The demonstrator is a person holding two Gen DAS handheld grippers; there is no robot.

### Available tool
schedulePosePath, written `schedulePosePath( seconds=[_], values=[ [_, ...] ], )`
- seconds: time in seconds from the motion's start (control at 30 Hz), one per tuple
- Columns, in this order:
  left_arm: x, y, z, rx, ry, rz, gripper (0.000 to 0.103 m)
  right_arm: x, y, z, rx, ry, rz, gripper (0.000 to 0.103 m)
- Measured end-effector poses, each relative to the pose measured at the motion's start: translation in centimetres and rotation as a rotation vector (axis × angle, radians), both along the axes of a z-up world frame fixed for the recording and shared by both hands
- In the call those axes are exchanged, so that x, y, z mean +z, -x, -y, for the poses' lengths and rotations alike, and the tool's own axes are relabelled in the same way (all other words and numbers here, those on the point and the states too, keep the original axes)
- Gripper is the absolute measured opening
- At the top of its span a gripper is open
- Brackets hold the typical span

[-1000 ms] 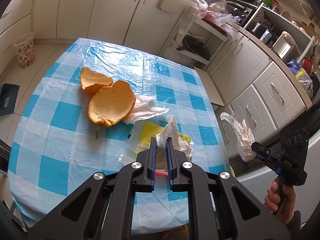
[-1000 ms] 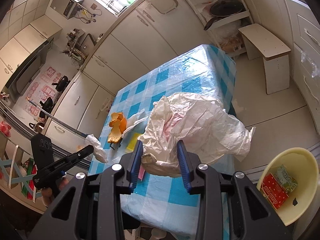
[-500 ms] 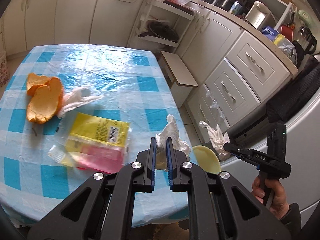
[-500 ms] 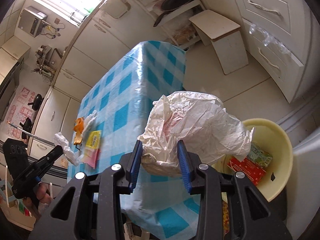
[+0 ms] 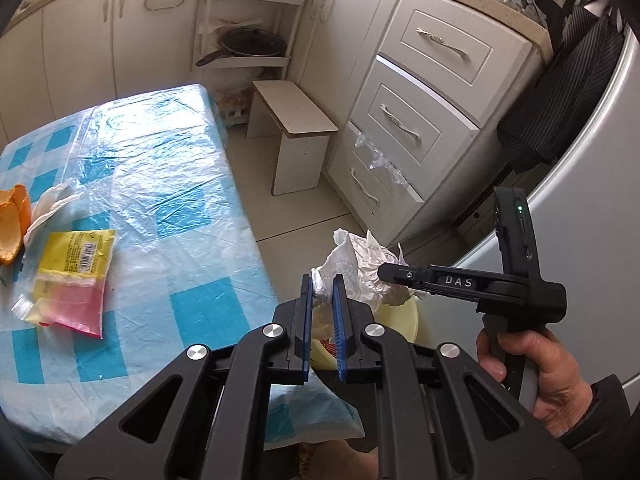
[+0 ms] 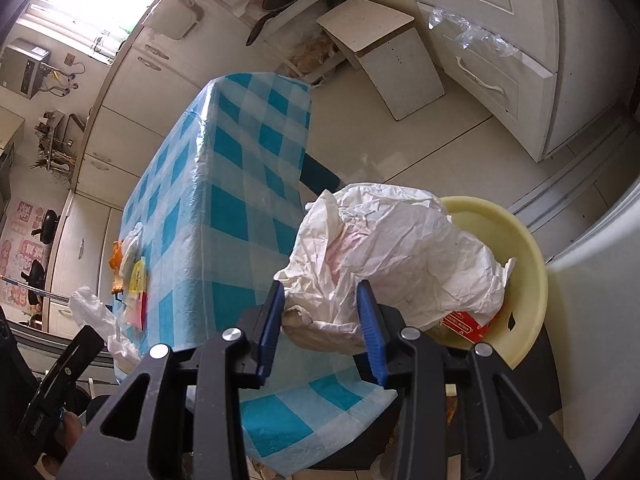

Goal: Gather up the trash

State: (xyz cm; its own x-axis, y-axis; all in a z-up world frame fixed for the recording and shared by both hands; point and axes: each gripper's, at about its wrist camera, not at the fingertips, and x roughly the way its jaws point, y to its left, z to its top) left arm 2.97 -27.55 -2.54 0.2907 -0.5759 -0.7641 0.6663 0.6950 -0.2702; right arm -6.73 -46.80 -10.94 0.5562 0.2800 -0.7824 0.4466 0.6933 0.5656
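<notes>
My left gripper (image 5: 322, 279) is shut on a small crumpled white tissue (image 5: 344, 256) and hangs just past the table's right edge, above the yellow basin (image 5: 400, 320) on the floor. My right gripper (image 6: 320, 288) has a big crumpled white wrapper (image 6: 400, 248) between its blue pads. Its jaws are opening, and the pads still touch the wad. The wrapper hangs over the basin's rim (image 6: 532, 264); a red box (image 6: 464, 324) lies inside. In the left wrist view the right gripper (image 5: 384, 273) is close to the right of my left fingertips.
The blue checked table (image 5: 168, 184) holds orange peel (image 5: 12, 224), a white tissue (image 5: 52, 204), a yellow packet (image 5: 76, 256) and a pink packet (image 5: 76, 304). A white stool (image 5: 296, 120), white drawers (image 5: 420, 120) and a grey appliance front (image 5: 592, 184) surround the tiled floor.
Both grippers have swung right, off the table and toward the yellow basin, each still carrying its trash. The right one has come down over the basin and its jaws stand slightly wider.
</notes>
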Motion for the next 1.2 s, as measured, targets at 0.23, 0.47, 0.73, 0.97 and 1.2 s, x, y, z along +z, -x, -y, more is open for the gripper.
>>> schedulePosePath(
  seconds=[0.23, 0.47, 0.73, 0.97, 1.2],
  values=[
    [-0.6, 1.7, 2.4, -0.032, -0.026, 0.017, 0.009, -1.1, 0.5, 0.9, -0.035, -0.007, -0.063, 0.043],
    [-2.7, 2.6, 5.0, -0.042, -0.05, -0.012, 0.009, 0.6, 1.2, 1.8, -0.105, 0.058, -0.062, 0.054],
    [-6.5, 3.8, 9.7, -0.051, -0.104, -0.057, 0.009, 10.1, 2.3, 1.3, -0.167, 0.223, 0.231, 0.064],
    [-9.1, 3.5, 13.3, -0.009, -0.168, -0.133, 0.047, 14.2, 3.5, 1.4, -0.23, 0.351, 0.371, 0.068],
    [-4.9, 4.6, 7.0, 0.121, -0.082, -0.095, 0.07, 14.9, 3.1, 1.0, -0.252, 0.291, 0.426, 0.069]
  ],
)
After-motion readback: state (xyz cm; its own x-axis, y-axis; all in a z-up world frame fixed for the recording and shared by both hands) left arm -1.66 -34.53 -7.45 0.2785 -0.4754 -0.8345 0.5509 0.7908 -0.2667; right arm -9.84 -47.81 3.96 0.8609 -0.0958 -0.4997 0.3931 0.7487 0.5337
